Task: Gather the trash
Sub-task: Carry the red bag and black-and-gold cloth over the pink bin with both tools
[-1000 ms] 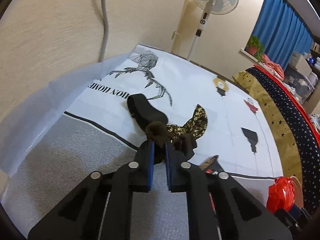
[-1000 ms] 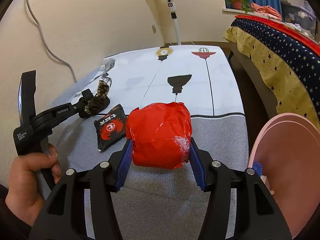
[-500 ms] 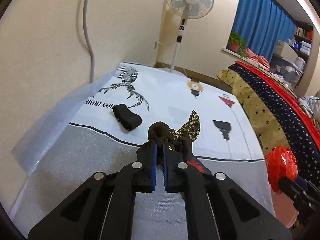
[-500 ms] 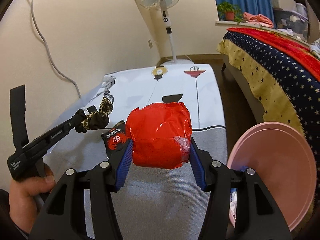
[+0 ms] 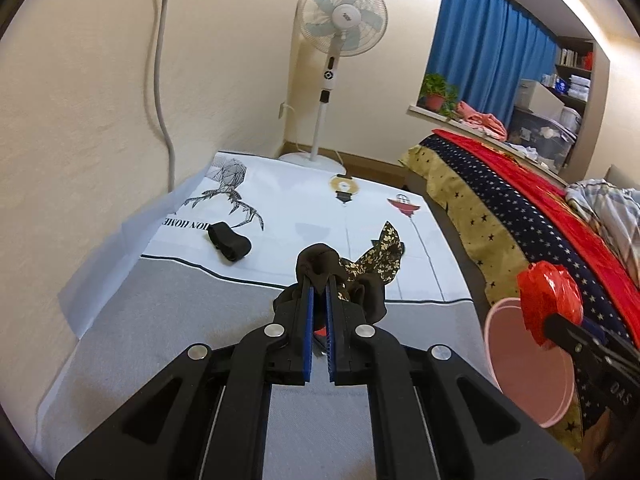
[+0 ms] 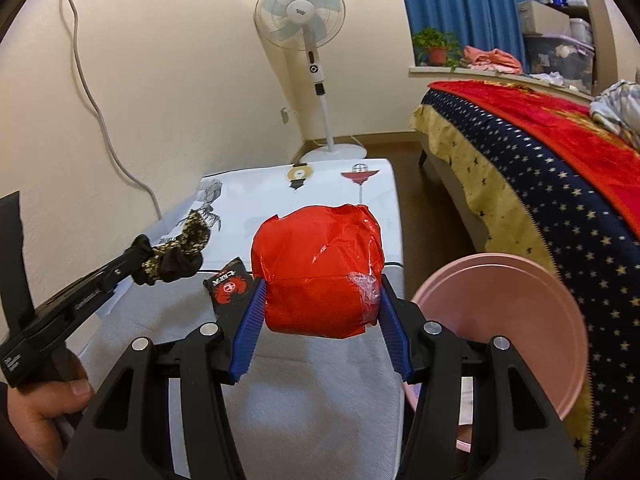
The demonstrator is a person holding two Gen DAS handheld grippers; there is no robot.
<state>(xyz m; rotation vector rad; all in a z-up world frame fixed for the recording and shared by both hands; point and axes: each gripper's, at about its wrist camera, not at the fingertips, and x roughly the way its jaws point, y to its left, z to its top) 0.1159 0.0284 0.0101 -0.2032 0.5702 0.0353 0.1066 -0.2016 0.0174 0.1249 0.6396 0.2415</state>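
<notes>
Dangling limp from the clenched left gripper [image 5: 318, 300], the fabric scrap [image 5: 344, 276] looks light; the right gripper [image 6: 320, 316] squeezes a crinkly red bundle [image 6: 320, 272] midway.

Right tool [image 6: 322, 312] grips red wrapped bundle [image 6: 318, 268] beside pink bin [image 6: 516, 320].

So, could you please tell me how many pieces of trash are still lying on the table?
2: a black band on the white print, and a black snack packet beside the red bundle. Grippers may hide more.
</notes>
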